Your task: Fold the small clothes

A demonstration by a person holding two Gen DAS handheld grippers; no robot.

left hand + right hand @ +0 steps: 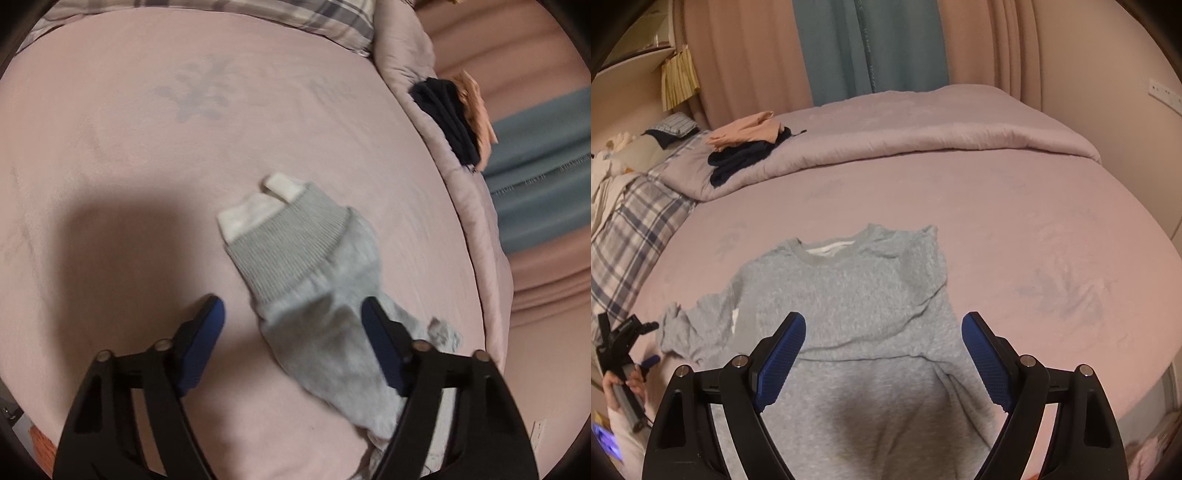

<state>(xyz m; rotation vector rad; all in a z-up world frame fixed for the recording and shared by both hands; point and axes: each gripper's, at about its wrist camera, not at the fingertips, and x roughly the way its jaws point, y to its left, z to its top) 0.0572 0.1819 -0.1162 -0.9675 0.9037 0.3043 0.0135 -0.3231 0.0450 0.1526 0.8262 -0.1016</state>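
Two grippers work one garment here. In the left wrist view the left gripper [293,314] sits lowest in the frame, jaws spread apart with the sleeve [314,280] of the grey sweatshirt [849,295] lying between the blue pads; the right-hand pad overlaps the cloth, but blur leaves it unclear whether either pad presses, so I read it as released. In the right wrist view the right gripper [884,332] hangs at the bottom centre, jaws wide and empty, over the lower body of the shirt.

To do the sleeve fold well, I judge the left jaws should close near the ribbed cuff [284,236], taking both layers, then carry the sleeve across the chest in a flat arc while the right gripper pins the body so it does not drag on the pink bedsheet [1034,258].

The sweatshirt lies face up at mid-frame on the bed, neckline [827,251] toward the top, one sleeve stretched to the left edge, the other side already tucked over. It is soft, slightly rumpled, with a white inner cuff showing.

Farther off, upper left, a dark garment [738,162] and a peach garment [746,133] rest on the folded duvet [923,140].
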